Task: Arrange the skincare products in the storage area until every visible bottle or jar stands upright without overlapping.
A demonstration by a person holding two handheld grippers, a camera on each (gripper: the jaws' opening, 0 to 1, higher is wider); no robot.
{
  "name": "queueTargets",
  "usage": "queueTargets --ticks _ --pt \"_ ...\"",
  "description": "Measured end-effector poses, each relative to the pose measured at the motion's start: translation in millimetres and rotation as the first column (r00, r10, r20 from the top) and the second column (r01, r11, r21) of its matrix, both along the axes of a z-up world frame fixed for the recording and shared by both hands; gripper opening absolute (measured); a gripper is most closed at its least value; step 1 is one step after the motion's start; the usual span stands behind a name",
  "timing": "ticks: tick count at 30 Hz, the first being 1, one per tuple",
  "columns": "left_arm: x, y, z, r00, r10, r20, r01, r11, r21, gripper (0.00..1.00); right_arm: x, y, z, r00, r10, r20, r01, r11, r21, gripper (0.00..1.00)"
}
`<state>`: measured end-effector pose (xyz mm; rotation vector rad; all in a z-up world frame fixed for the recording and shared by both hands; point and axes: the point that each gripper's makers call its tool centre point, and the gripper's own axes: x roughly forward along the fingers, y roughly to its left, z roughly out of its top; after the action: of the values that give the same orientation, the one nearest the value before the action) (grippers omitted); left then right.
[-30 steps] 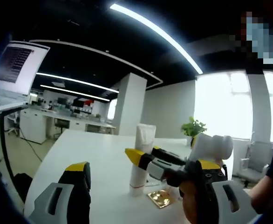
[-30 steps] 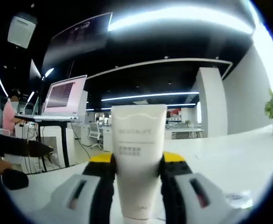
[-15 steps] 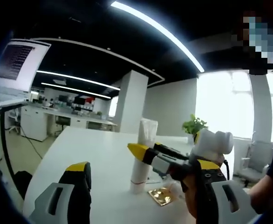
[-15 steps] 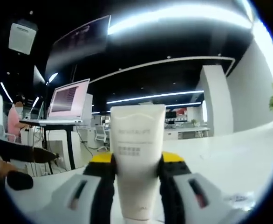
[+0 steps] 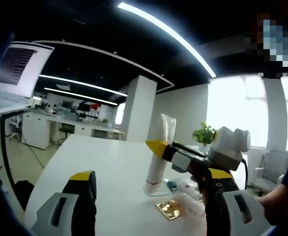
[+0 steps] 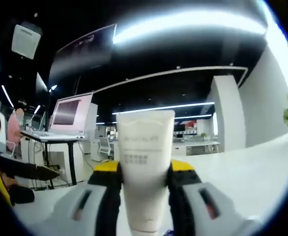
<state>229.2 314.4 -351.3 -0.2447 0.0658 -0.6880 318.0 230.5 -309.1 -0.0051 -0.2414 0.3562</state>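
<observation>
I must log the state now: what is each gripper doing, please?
Left gripper: open, jaws wide apart, holding nothing.
Right gripper: closed on the white tube, held upright between its jaws.

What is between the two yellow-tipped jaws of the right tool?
In the right gripper view, a white tube stands upright between the jaws of the right tool, and both jaws press against its sides.

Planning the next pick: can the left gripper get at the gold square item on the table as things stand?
Probably yes. The left gripper is open and holds nothing, and the gold square item lies flat on the white table just ahead. The right gripper, holding the white tube, sits close above it and may crowd the approach.
</observation>
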Motion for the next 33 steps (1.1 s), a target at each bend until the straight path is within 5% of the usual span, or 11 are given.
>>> queueTargets --ticks 33 --pt "1.8 -25 -1.9 0.999 -0.045 -0.007 0.045 0.999 0.013 0.93 8 -74 4.8 0.99 -0.138 0.011 0.139 0.989 -0.054 0.36"
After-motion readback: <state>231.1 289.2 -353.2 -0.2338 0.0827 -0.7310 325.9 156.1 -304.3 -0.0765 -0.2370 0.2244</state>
